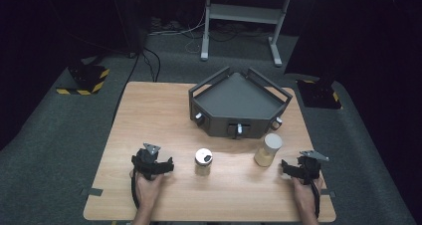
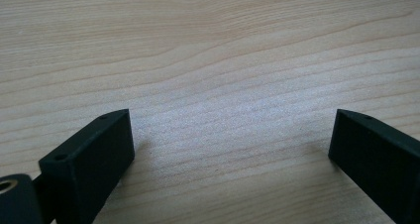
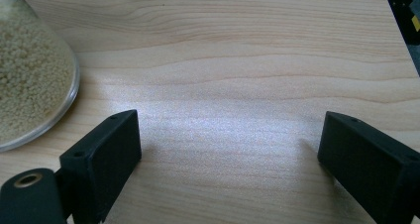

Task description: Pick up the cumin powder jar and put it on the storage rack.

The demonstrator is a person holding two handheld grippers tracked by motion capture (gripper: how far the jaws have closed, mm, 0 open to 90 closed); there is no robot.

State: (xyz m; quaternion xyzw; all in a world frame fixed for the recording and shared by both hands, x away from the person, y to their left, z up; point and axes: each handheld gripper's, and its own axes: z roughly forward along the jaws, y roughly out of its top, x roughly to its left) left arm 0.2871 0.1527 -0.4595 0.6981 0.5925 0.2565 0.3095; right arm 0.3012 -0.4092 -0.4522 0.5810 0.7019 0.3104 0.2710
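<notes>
High view: a person's two hands rest at the near edge of a pale wooden table (image 1: 149,110), each holding black two-jaw tongs. The left tongs (image 1: 152,164) sit low on the table, jaws spread wide with nothing between them; in the left gripper view the left tongs (image 2: 230,140) frame bare wood grain alone. The right tongs (image 1: 293,168) are likewise released, jaws well apart and empty.

Between the two tongs stand two jars. A small clear glass jar with a round silver lid and a dark tab on top (image 1: 203,162) stands to the right of the left tongs, near them but not touching. A taller clear jar of pale yellow grains with a light flat lid (image 1: 268,150) stands just left of and slightly beyond the right tongs, apart from them. In the right gripper view the right tongs (image 3: 228,144) point at bare wood, and the grain-filled jar (image 3: 29,80) lies off to the left of the left jaw, near it, with a gap of table between.

Beyond both jars, well away from either tongs, sits a dark grey angular metal tray with raised rails and small knobs on its front faces (image 1: 234,98).
</notes>
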